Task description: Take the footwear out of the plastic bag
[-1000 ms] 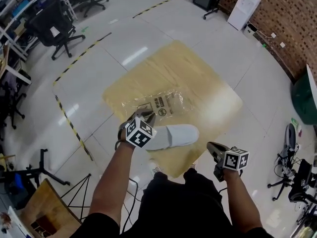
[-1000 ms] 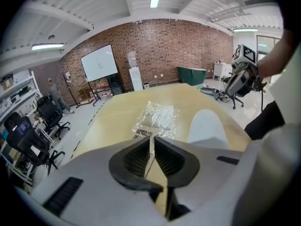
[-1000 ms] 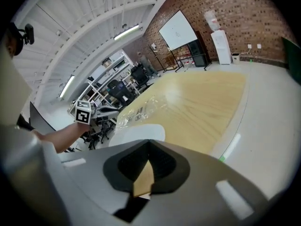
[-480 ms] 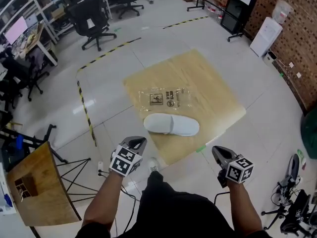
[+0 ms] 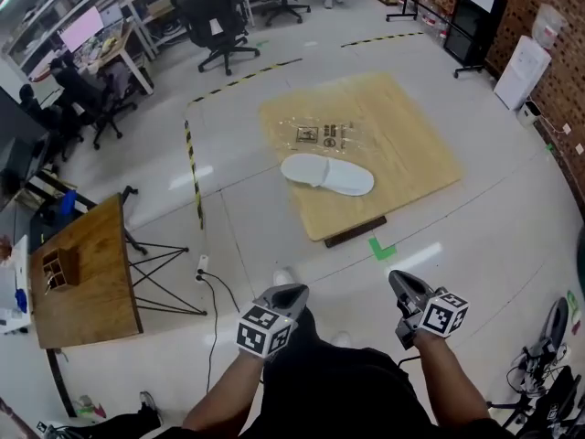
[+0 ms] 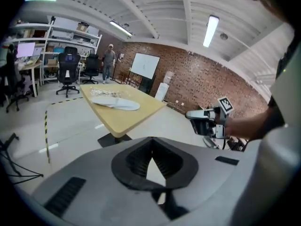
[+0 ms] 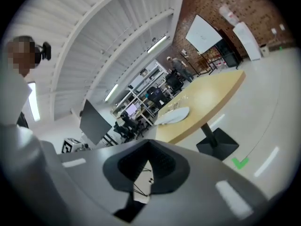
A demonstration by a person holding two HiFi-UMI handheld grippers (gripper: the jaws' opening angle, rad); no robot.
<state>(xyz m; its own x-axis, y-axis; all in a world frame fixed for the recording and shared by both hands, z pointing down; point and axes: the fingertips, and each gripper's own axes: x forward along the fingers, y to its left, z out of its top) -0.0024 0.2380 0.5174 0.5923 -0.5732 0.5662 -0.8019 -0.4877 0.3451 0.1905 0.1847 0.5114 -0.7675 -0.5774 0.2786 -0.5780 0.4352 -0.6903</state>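
You have backed away from the table (image 5: 411,144): a second ago your left tool (image 5: 289,293) was right at the white slipper (image 5: 327,174), and now both tools are drawn in close to your body, well apart from the tabletop. The left tool's jaws, slightly parted then, have come together.

The pale, glossy floor (image 5: 494,236) takes up most of the head view, crossed by a line of yellow-and-black tape (image 5: 194,179) on your left. The square, light-wood table stands ahead of you, on the far side of that open floor. A smaller wooden side table (image 5: 87,263) sits off to your left, and black office chairs (image 5: 218,21) stand farther back by the desks.

On the table, the clear plastic bag (image 5: 322,135) lies flat with its printed panels facing up. The slipper lies outside the bag, on bare wood just beside the bag's nearer edge; whether the two touch cannot be made out.

The left tool is closed on nothing, its pads meeting with only floor showing beyond them. The right tool (image 5: 400,286) is likewise closed and empty, held level with the left and apart from it. A small green mark (image 5: 382,248) is stuck to the floor between the table and your tools.
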